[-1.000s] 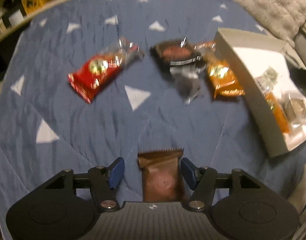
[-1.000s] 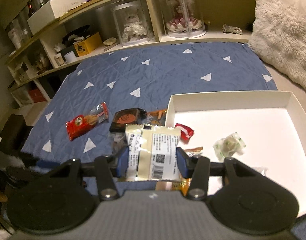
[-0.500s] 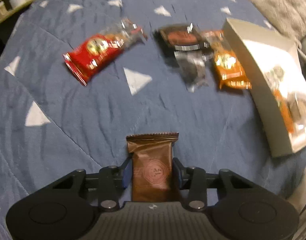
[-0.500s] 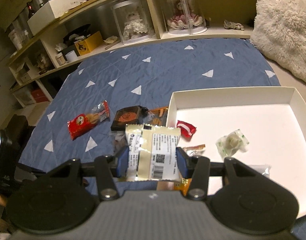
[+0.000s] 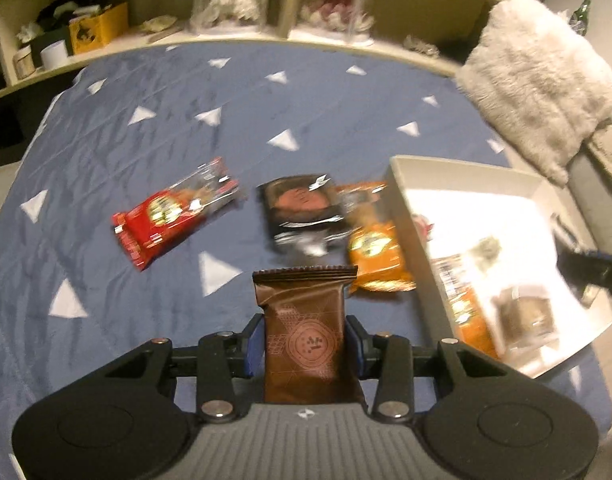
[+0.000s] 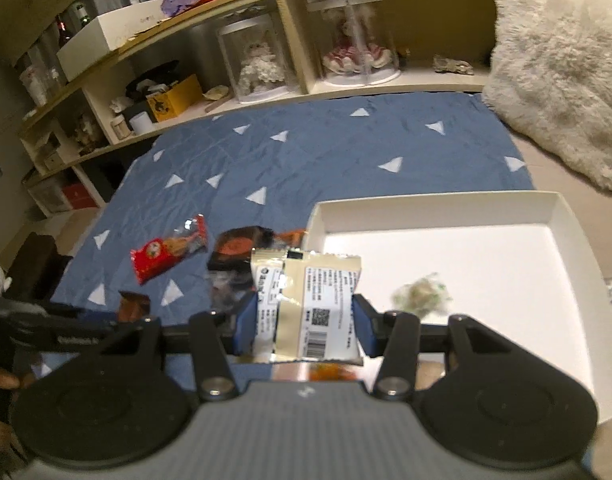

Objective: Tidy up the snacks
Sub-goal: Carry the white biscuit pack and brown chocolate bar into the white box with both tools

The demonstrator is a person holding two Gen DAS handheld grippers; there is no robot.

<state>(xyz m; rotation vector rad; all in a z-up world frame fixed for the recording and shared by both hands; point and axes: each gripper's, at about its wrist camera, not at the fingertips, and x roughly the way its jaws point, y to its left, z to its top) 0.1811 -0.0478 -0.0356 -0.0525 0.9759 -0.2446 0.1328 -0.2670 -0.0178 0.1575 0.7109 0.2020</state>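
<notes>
My left gripper (image 5: 305, 340) is shut on a brown snack packet (image 5: 306, 320) and holds it above the blue quilt (image 5: 146, 152). My right gripper (image 6: 304, 328) is shut on a cream packet with a barcode (image 6: 310, 304), held over the near left corner of the white box (image 6: 566, 216). On the quilt lie a red packet (image 5: 174, 212), a black packet (image 5: 302, 208) and an orange packet (image 5: 376, 248). The white box (image 5: 402, 192) holds several snacks, among them a green-white one (image 6: 422, 294). The left gripper shows at the left of the right wrist view (image 6: 134, 304).
A low wooden shelf (image 6: 346, 80) with glass display domes and small boxes runs along the far edge of the quilt. A fluffy white cushion (image 6: 566, 60) lies at the right. It also shows in the left wrist view (image 5: 538, 80).
My left gripper has closed on the brown packet and lifted it off the quilt, tilting up so the shelf comes into view. My right gripper still holds the cream packet, slightly raised.
</notes>
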